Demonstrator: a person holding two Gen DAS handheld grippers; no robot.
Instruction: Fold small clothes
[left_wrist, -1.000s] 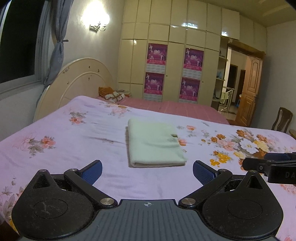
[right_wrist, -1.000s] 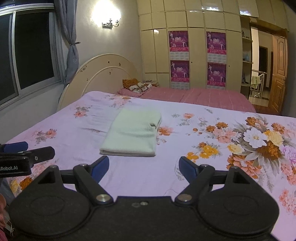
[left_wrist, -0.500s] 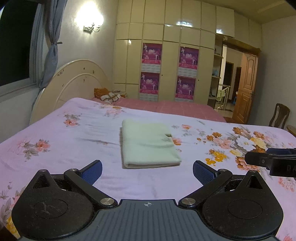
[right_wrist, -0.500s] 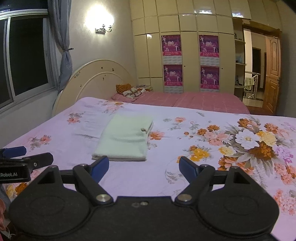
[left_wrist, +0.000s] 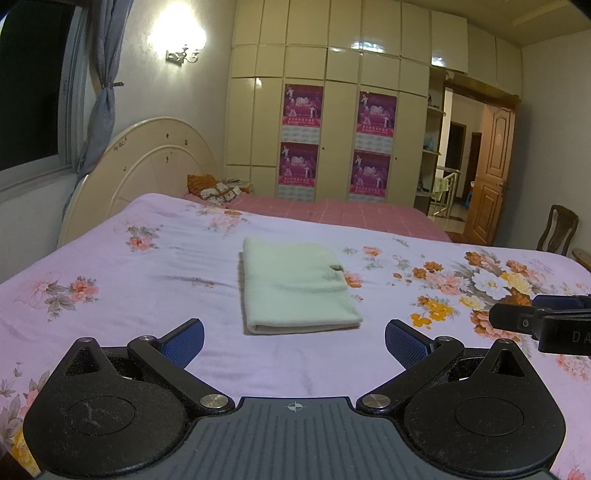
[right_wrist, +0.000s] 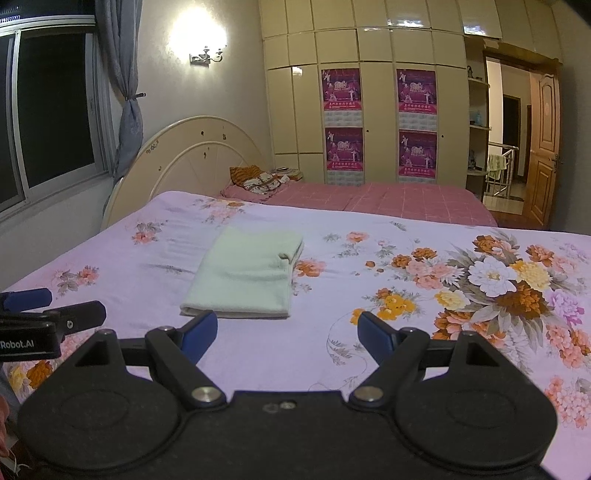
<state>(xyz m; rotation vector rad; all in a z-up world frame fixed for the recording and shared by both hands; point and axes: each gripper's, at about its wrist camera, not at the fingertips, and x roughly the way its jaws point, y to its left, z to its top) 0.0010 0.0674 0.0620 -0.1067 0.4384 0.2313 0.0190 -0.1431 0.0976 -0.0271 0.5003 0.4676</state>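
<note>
A pale green garment (left_wrist: 295, 286), folded into a flat rectangle, lies in the middle of the floral lilac bedsheet (left_wrist: 147, 295). It also shows in the right wrist view (right_wrist: 243, 275), ahead and to the left. My left gripper (left_wrist: 294, 341) is open and empty, held above the sheet just short of the garment's near edge. My right gripper (right_wrist: 287, 334) is open and empty, near the garment's near right corner. Each gripper's finger shows at the other view's edge.
A cream headboard (left_wrist: 147, 170) stands at the far left, with a pink bed (left_wrist: 332, 212) and pillow behind. A wardrobe with posters (left_wrist: 336, 144) covers the back wall. A wooden door (left_wrist: 491, 177) and chair (left_wrist: 557, 229) are at the right.
Both grippers have drawn back and risen a little from the bed, so the folded garment sits slightly farther away in both views. The jaws stay open. The garment has not moved.
</note>
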